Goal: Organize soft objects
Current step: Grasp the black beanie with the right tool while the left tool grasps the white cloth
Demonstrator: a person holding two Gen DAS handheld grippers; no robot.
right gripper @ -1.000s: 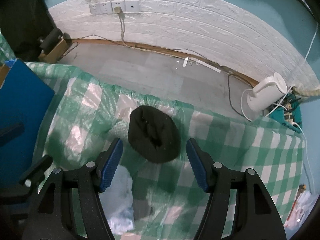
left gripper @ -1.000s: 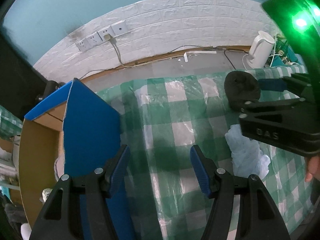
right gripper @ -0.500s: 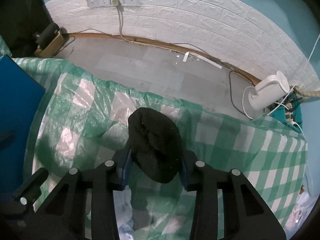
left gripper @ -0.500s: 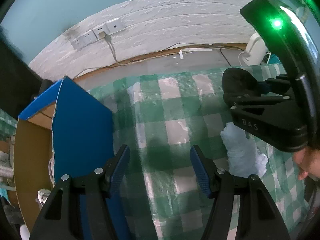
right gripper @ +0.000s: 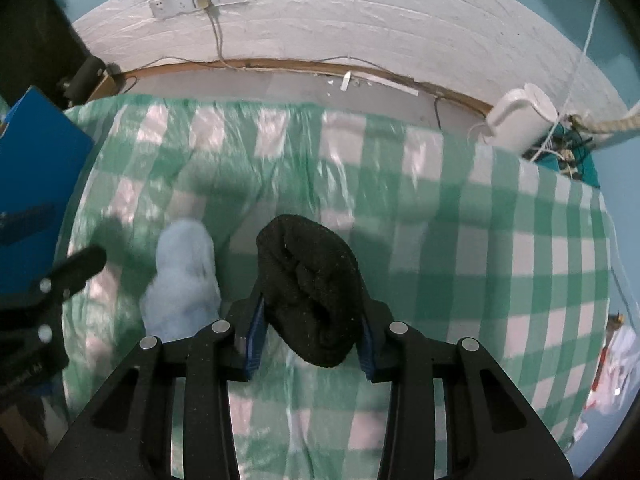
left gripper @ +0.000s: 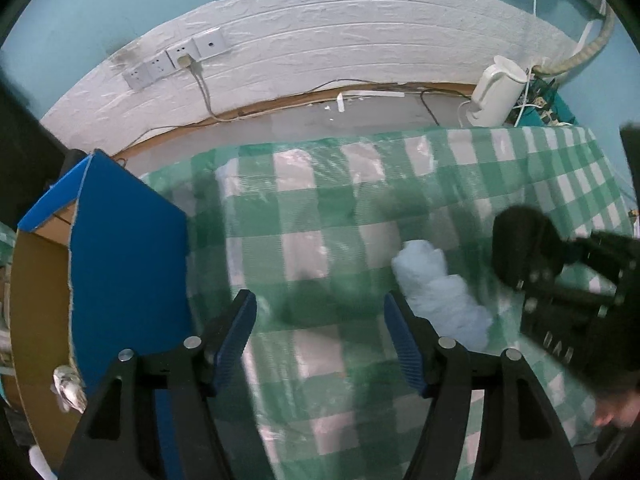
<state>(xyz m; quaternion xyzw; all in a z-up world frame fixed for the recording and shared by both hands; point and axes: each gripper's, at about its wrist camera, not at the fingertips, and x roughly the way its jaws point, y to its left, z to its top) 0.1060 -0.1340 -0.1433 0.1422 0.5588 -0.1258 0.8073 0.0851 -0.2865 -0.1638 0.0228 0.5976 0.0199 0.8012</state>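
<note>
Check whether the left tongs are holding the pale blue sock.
No, the left tongs stand open over bare tablecloth, with the pale blue sock lying beside them.

right tool (right gripper: 310,328) clamped (pointing steeply down), left tool (left gripper: 320,338) gaping

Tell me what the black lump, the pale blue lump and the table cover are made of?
Black lump: looks like knitted or fleecy cloth, matte and fuzzy, with lint specks; it dents between the right gripper.
Pale blue lump: probably fluffy plush or towelling, with a soft blurry edge.
Table cover: likely thin plastic sheet, shiny and wrinkled, glinting in the light.
</note>
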